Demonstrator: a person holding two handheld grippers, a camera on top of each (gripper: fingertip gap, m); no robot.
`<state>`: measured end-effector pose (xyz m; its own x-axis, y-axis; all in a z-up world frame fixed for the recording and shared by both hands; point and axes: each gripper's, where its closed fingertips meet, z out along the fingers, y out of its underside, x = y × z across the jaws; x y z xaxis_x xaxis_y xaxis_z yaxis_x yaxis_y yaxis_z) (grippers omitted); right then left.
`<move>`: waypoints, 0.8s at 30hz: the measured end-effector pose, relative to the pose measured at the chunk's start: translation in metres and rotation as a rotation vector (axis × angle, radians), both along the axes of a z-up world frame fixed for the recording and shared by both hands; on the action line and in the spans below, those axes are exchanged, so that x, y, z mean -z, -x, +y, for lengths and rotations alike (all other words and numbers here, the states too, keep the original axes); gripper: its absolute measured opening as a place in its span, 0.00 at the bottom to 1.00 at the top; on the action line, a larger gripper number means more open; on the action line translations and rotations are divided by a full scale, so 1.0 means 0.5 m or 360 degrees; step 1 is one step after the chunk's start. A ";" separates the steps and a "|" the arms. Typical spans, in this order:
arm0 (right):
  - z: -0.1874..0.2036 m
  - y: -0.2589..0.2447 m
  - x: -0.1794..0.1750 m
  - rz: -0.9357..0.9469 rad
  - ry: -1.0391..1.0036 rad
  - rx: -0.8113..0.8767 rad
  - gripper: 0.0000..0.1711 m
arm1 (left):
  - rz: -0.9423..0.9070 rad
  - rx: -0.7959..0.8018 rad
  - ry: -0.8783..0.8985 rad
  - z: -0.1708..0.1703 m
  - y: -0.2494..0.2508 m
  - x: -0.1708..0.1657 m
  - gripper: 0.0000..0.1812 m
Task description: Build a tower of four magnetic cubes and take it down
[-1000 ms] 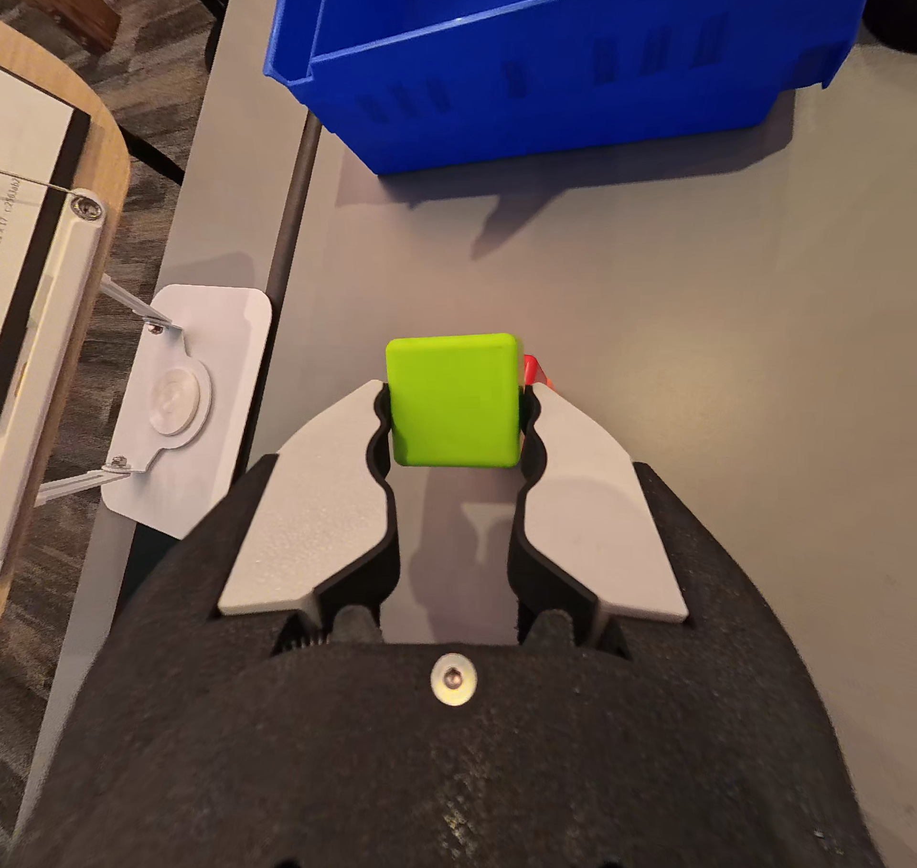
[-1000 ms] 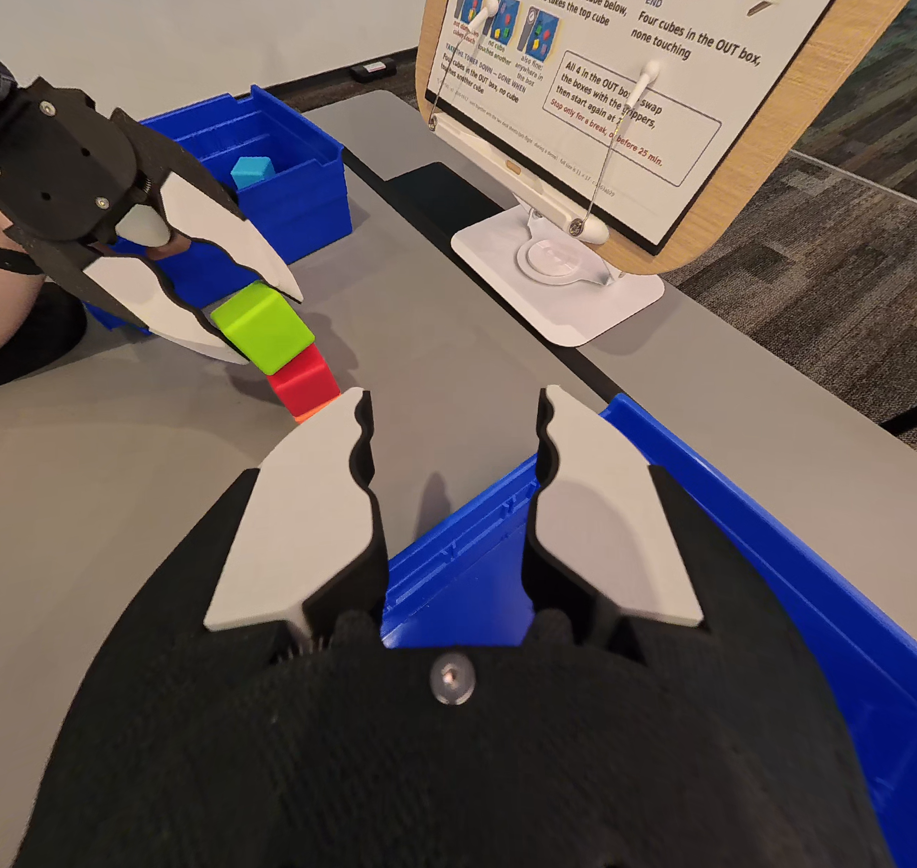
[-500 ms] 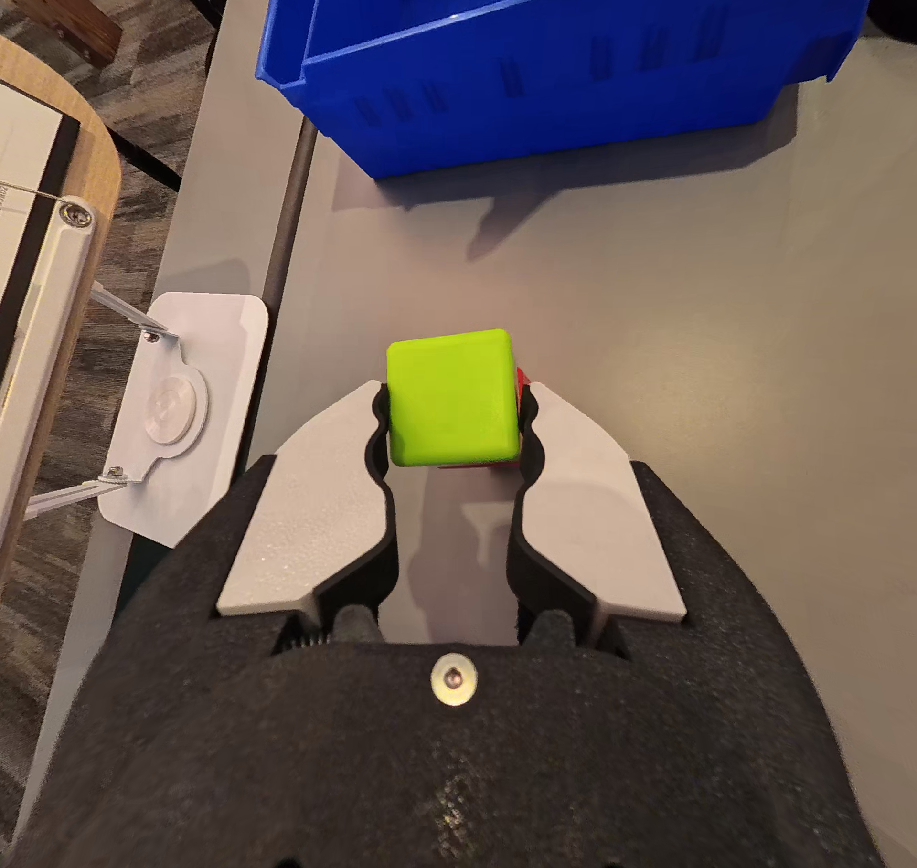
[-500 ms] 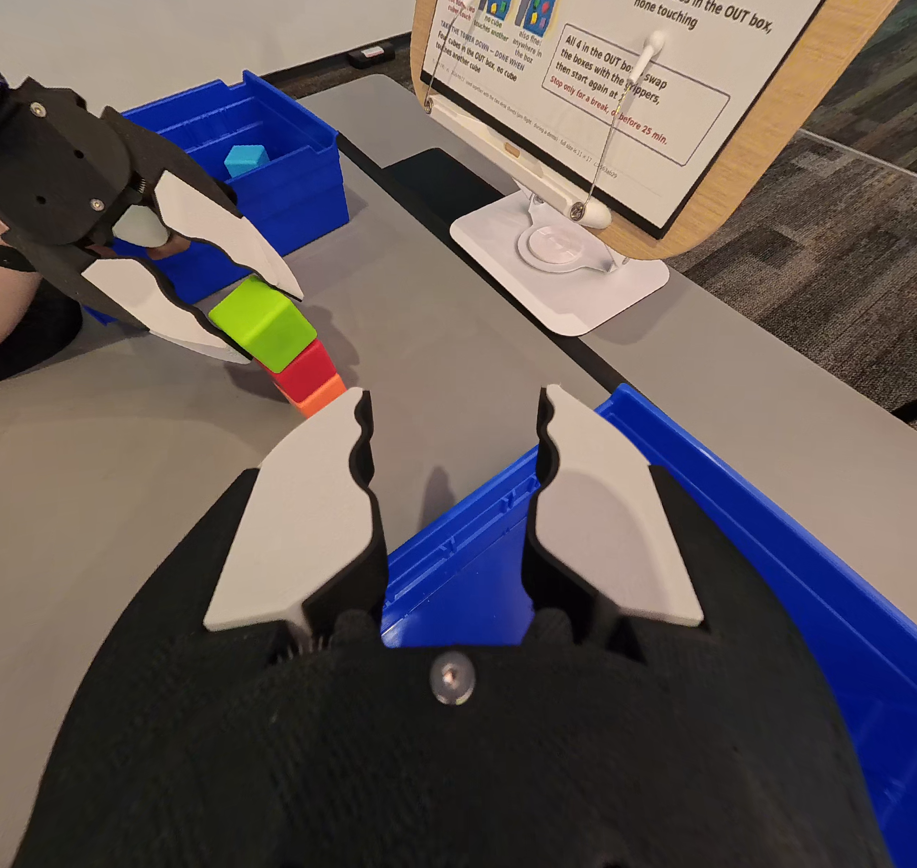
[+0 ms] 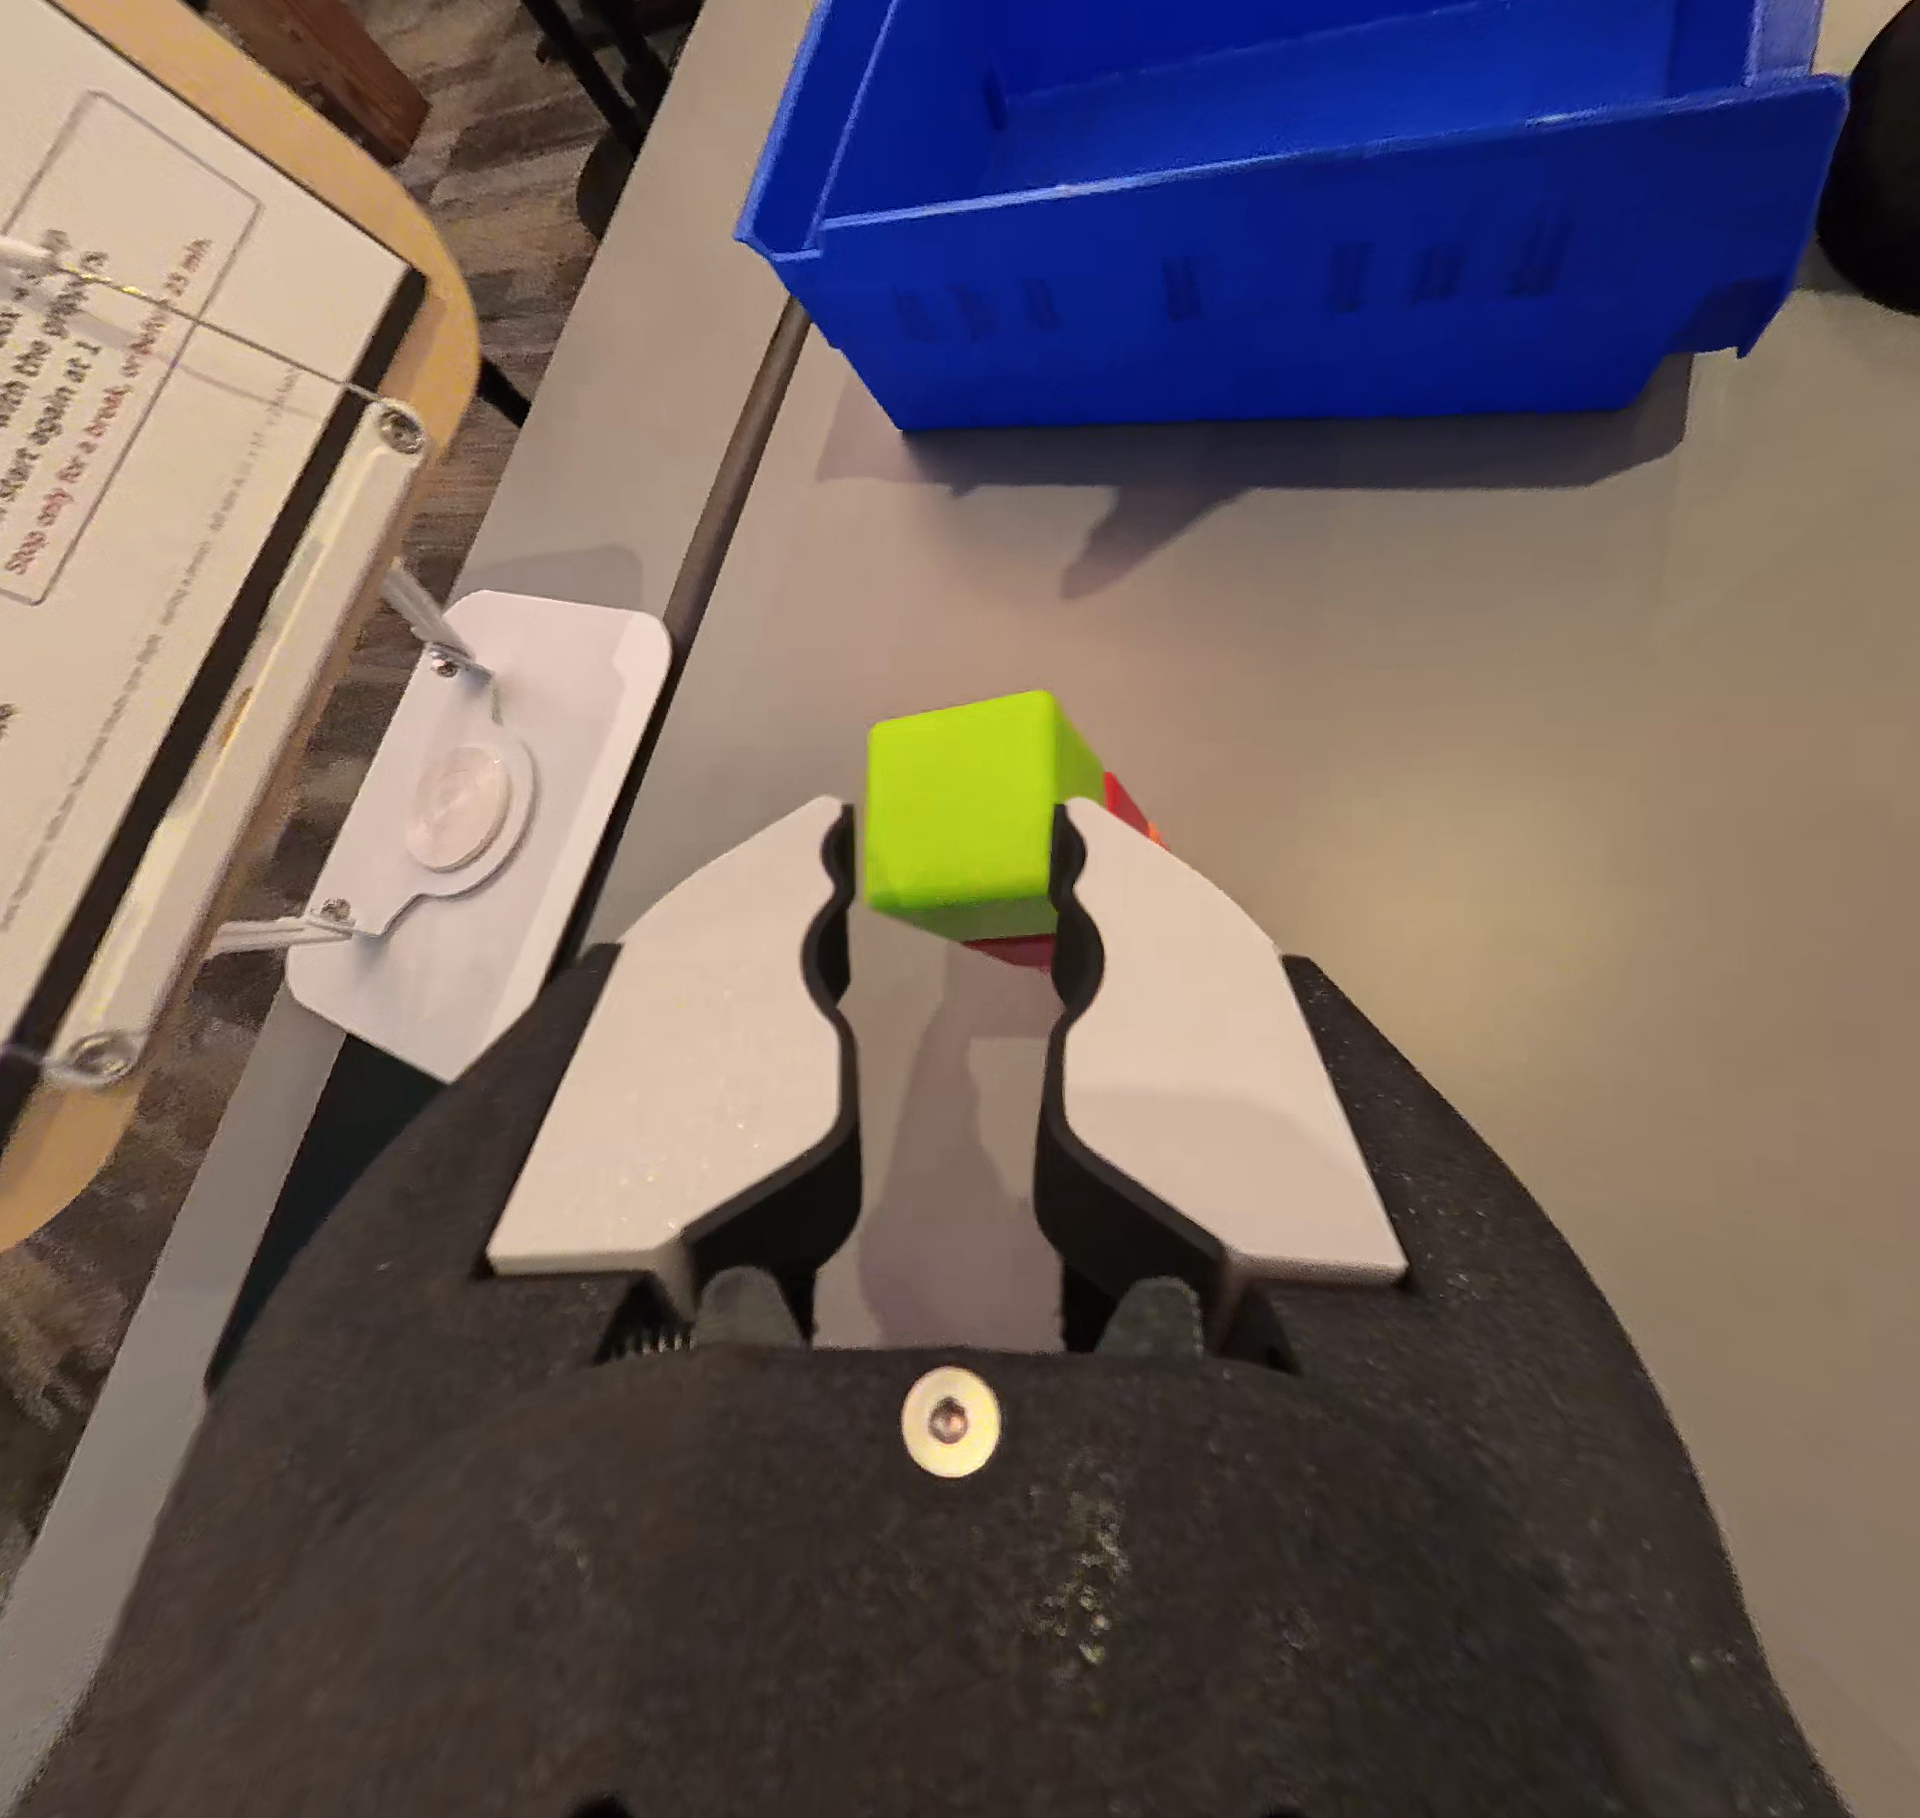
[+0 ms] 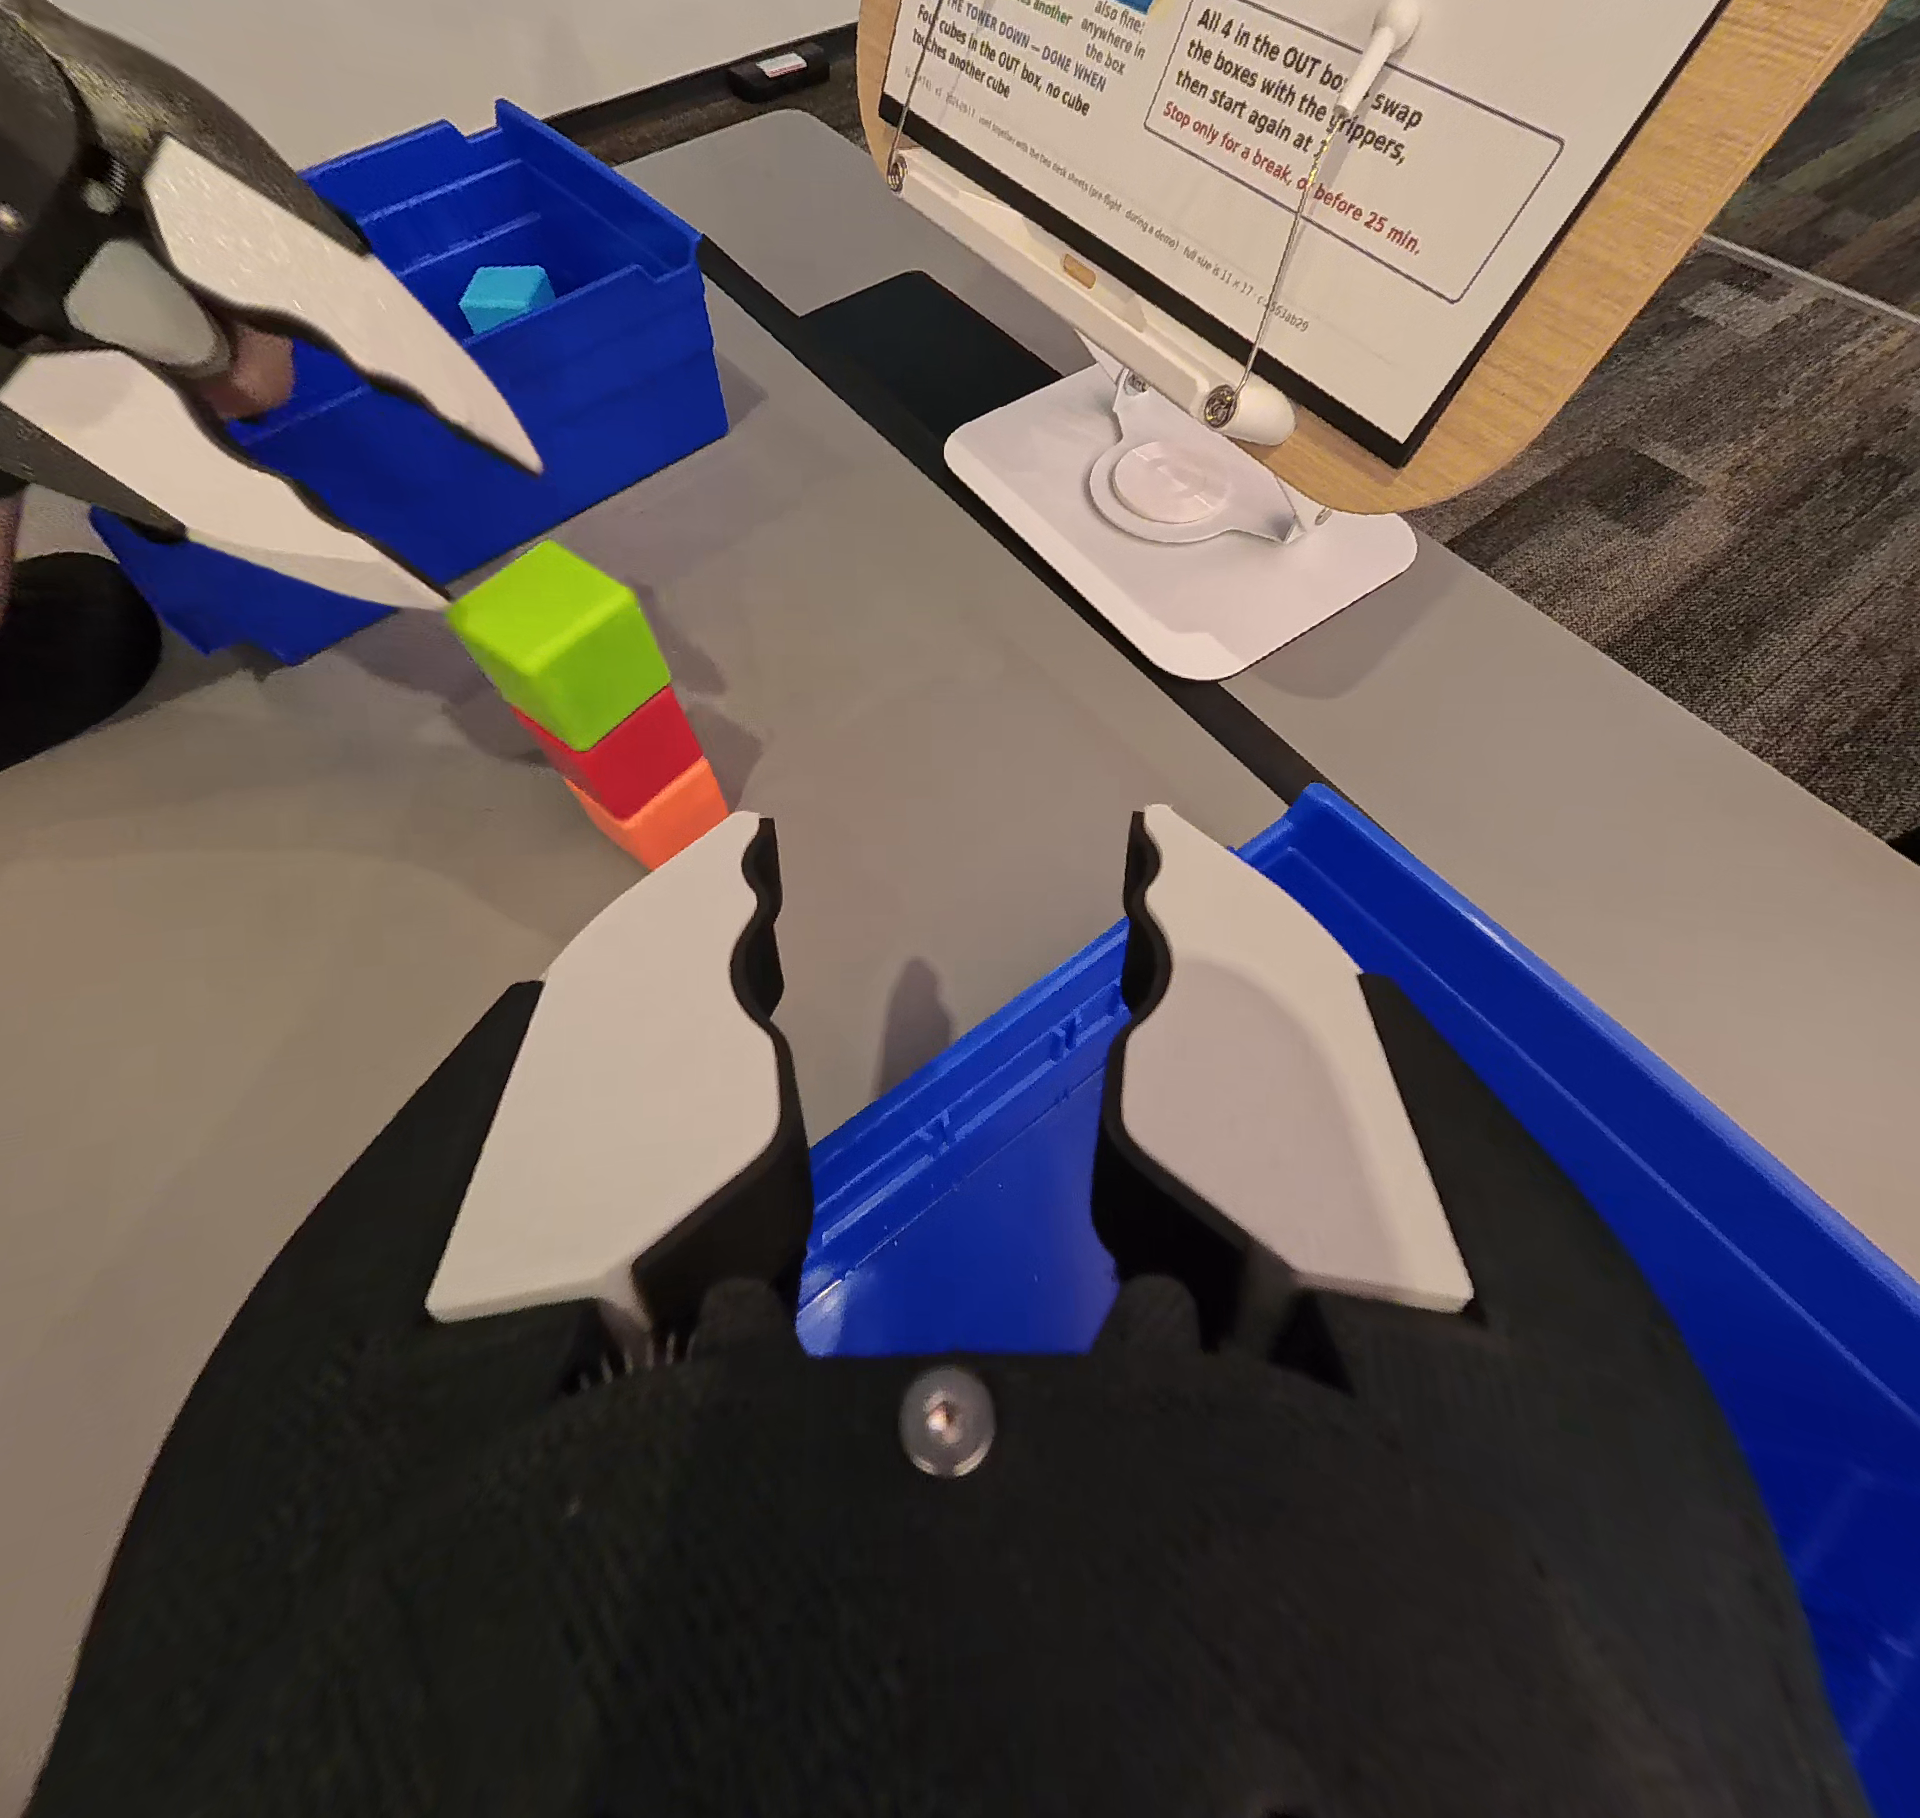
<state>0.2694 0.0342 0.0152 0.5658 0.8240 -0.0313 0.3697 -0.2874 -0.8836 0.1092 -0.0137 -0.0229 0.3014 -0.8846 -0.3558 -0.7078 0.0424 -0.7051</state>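
At your eleven o'clock in the right wrist view, a blue bin (image 6: 582, 355) sits on the grey table (image 6: 935, 688). At your one o'clock a wood-edged instruction board (image 6: 1351, 106) with printed text and small pictures leans on a white stand (image 6: 1174, 542). A second blue bin (image 6: 1558, 1093) lies close at your four o'clock. Past the table's far edge, at your three o'clock, you have dark patterned carpet (image 6: 1714, 501).

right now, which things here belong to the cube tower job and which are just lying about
Job: green cube, red cube, orange cube, blue cube, far blue bin, near blue bin, left claw, right claw.
Lying about: instruction board, white stand.
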 end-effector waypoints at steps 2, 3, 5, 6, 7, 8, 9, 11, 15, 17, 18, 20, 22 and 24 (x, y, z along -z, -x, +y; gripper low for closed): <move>0.000 -0.003 -0.002 0.0006 -0.0005 0.0003 0.38 | -0.0020 -0.0064 -0.0028 0.001 0.016 -0.020 0.24; -0.001 -0.004 -0.004 0.0011 -0.0006 0.0003 0.38 | -0.0042 -0.0090 -0.0030 0.001 0.022 -0.030 0.24; -0.003 -0.008 -0.007 0.0016 -0.0011 0.0005 0.38 | -0.0033 -0.0182 -0.0040 0.005 0.052 -0.050 0.25; -0.004 -0.009 -0.009 0.0020 -0.0015 0.0003 0.38 | -0.0010 -0.0262 -0.0061 0.011 0.079 -0.062 0.27; -0.006 -0.011 -0.012 0.0026 -0.0020 0.0003 0.38 | -0.0002 -0.0345 -0.0077 0.016 0.110 -0.078 0.27; -0.008 -0.012 -0.016 0.0033 -0.0027 0.0002 0.38 | -0.0026 -0.0432 -0.0075 0.018 0.144 -0.096 0.27; -0.009 -0.014 -0.020 0.0042 -0.0033 0.0002 0.38 | -0.0066 -0.0533 -0.0050 0.020 0.183 -0.115 0.28; -0.011 -0.018 -0.029 0.0063 -0.0048 0.0003 0.38 | -0.0123 -0.0825 0.0009 0.029 0.287 -0.143 0.29; -0.014 -0.025 -0.039 0.0092 -0.0059 0.0007 0.38 | -0.0129 -0.1430 0.0261 0.044 0.500 -0.094 0.24; -0.015 -0.028 -0.038 0.0097 -0.0054 0.0009 0.38 | -0.0043 -0.1520 0.0366 0.066 0.563 -0.036 0.25; -0.016 -0.029 -0.037 0.0097 -0.0050 0.0009 0.38 | 0.0032 -0.1531 0.0362 0.083 0.589 -0.009 0.24; -0.016 -0.031 -0.034 0.0096 -0.0038 0.0010 0.38 | 0.0232 -0.1543 0.0274 0.115 0.636 0.041 0.24; -0.015 -0.033 -0.029 0.0092 -0.0028 0.0014 0.38 | 0.0500 -0.1484 0.0244 0.124 0.663 0.091 0.25; -0.013 -0.033 -0.024 0.0089 -0.0014 0.0016 0.38 | 0.0684 -0.1439 0.0202 0.134 0.677 0.124 0.28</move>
<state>0.2861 0.0279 0.0273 0.5714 0.8188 -0.0558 0.3171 -0.2829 -0.9052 -0.2293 0.0533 -0.0847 0.7462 -0.4267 -0.5109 -0.6326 -0.6935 -0.3448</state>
